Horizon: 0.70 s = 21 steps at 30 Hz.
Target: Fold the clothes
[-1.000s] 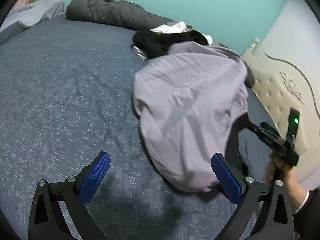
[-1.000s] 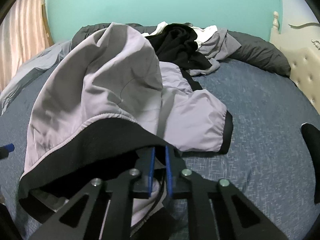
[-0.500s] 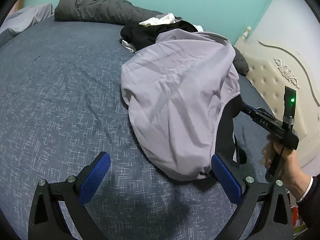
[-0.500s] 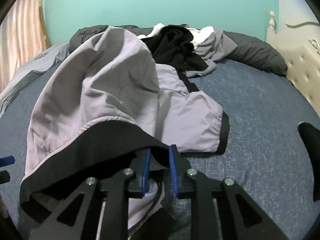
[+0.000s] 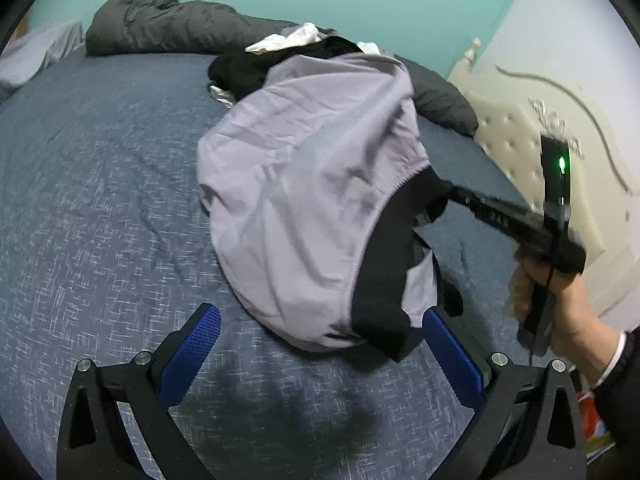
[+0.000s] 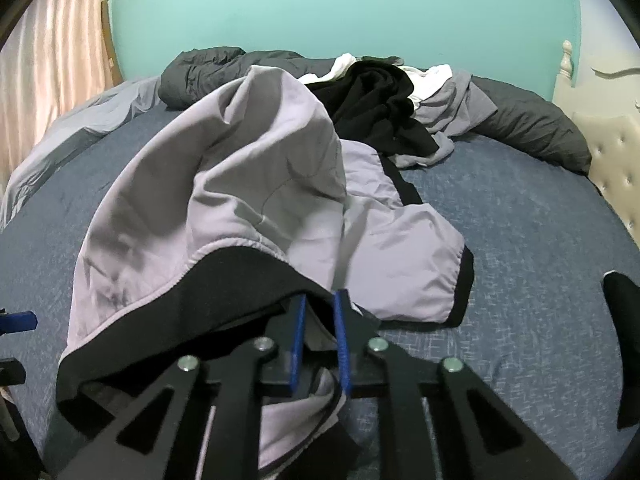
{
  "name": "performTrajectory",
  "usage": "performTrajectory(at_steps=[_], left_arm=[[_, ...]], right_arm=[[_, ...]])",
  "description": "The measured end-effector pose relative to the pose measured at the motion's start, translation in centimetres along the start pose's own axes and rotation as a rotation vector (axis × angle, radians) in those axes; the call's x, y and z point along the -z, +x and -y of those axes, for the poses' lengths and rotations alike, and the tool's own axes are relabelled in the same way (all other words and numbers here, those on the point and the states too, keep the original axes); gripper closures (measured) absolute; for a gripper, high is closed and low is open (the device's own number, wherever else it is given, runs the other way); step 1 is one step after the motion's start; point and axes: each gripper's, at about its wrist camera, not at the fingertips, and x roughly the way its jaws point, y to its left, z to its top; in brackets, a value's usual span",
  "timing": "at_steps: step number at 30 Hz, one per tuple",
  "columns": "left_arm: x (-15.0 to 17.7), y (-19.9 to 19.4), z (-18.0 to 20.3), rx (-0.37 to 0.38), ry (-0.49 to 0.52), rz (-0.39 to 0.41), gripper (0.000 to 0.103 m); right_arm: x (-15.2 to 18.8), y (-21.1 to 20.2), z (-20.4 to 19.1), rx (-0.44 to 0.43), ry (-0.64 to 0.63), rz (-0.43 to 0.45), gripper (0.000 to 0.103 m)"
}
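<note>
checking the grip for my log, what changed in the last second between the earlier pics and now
The right gripper has parted its fingers a little around the black hem of the lilac garment, loosening a grip that was nearly shut a second ago; the cloth still drapes over it. The left gripper stays open and empty, and the clothes pile is unmoved.

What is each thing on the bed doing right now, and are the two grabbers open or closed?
Left gripper: open, holding nothing.
Right gripper: jaws a little apart, with the black hem between them.
Purple jacket: unfolded, one end lifted, the rest lying on the bed.
Pile of clothes: crumpled, not folded.
Dark blanket: bunched along the far edge.
Bed: sheet spread flat, slightly wrinkled.
</note>
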Motion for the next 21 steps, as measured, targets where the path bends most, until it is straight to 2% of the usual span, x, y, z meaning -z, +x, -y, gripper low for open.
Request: performTrajectory(at_steps=[4, 8, 16, 18, 21], left_arm=[[0.4, 1.3, 1.0, -0.02, 0.011, -0.034, 0.0], [1.0, 2.6, 1.1, -0.046, 0.024, -0.036, 0.001], [1.6, 3.3, 1.4, -0.041, 0.012, -0.031, 0.003], [1.3, 3.9, 0.8, -0.046, 0.002, -0.036, 0.007], [1.2, 5.1, -0.8, -0.021, -0.054, -0.08, 0.027]], right_arm=[[0.0, -0.4, 0.3, -0.008, 0.036, -0.003, 0.099], [0.0, -1.0, 0.4, -0.014, 0.048, 0.01, 0.099], [0.4, -1.6, 0.8, -0.033, 0.063, 0.026, 0.099], [0.6, -1.5, 0.7, -0.037, 0.064, 0.023, 0.099], [0.8, -1.3, 0.5, -0.016, 0.072, 0.02, 0.099]])
